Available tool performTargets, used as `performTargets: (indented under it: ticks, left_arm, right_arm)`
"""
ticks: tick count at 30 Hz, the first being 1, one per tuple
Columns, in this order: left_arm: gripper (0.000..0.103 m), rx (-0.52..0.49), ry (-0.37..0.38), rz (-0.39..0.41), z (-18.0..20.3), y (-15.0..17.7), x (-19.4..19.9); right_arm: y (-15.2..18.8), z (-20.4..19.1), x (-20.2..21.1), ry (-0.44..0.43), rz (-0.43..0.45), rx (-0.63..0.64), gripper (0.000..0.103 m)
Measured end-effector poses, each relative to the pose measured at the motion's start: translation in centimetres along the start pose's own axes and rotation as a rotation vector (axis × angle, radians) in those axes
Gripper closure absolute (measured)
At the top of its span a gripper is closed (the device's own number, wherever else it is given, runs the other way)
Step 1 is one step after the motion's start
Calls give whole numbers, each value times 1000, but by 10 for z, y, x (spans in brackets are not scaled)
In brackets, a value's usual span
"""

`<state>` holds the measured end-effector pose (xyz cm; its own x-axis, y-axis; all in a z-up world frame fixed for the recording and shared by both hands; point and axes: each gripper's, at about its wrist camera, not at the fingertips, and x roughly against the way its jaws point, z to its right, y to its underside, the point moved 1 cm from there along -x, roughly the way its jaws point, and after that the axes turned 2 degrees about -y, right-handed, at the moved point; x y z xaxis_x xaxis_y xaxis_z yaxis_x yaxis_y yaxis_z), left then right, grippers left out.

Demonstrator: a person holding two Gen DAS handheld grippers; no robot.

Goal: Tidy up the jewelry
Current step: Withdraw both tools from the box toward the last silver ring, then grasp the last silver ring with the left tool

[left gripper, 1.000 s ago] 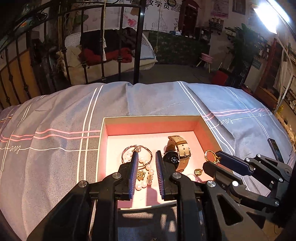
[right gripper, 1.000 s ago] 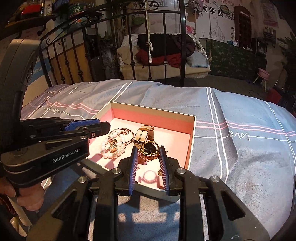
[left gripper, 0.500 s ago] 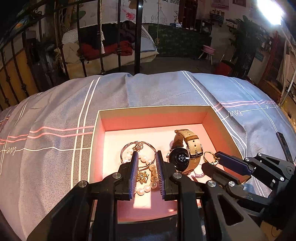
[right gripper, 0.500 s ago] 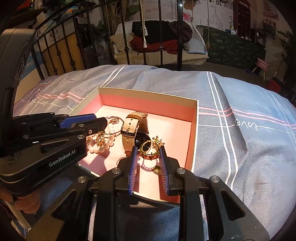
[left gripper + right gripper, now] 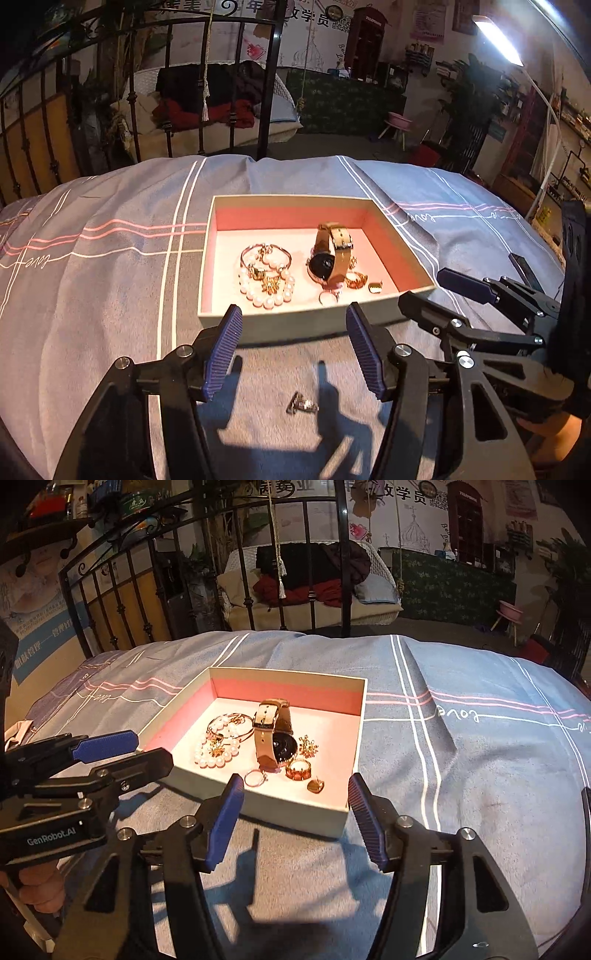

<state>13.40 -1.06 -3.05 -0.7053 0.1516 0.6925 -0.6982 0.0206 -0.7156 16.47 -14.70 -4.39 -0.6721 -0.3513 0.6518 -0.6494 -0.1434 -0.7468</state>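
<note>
Pink-lined cardboard, that is the box [image 5: 391, 236] lying on the striped blue-grey bedcover [image 5: 110, 280], and nearly all the jewelry sits inside it: the pearl bracelet [image 5: 266, 281] toward 9 o'clock on the floor, the tan-strapped watch [image 5: 330, 258] at centre, and along the near wall a thin ring [image 5: 255, 777], a wide gold ring [image 5: 298, 769], a flat gold earring [image 5: 316, 785] at 5 o'clock and a gold flower piece [image 5: 307, 746] just right of the watch face

My left gripper [image 5: 293, 345] hangs short of the box's near wall with its blue pads spread wide and nothing between them. My right gripper [image 5: 293, 819] is the same, fingers well apart and empty, near the box's near right corner

One small metallic piece [image 5: 302, 405] lies on the cover outside the box, at 6 o'clock from it and right under my left fingers; I cannot tell what it is. I judge the sorting nearly finished, this stray being what remains

Next I would tip my left pads down around it, pinch gently so the soft fabric does not bunch in with it, then carry it over the wall toward 12 o'clock
</note>
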Motion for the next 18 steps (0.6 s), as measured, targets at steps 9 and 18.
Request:
performTargets:
  ticks: [9, 18]
  left_arm:
    - [48, -75, -37, -92, 12, 43, -11]
    - [82, -124, -58, -143, 20, 44, -25]
  right_arm:
    - [33, -6, 8, -31, -51, 13, 35]
    - [41, -17, -9, -51, -135, 48, 35]
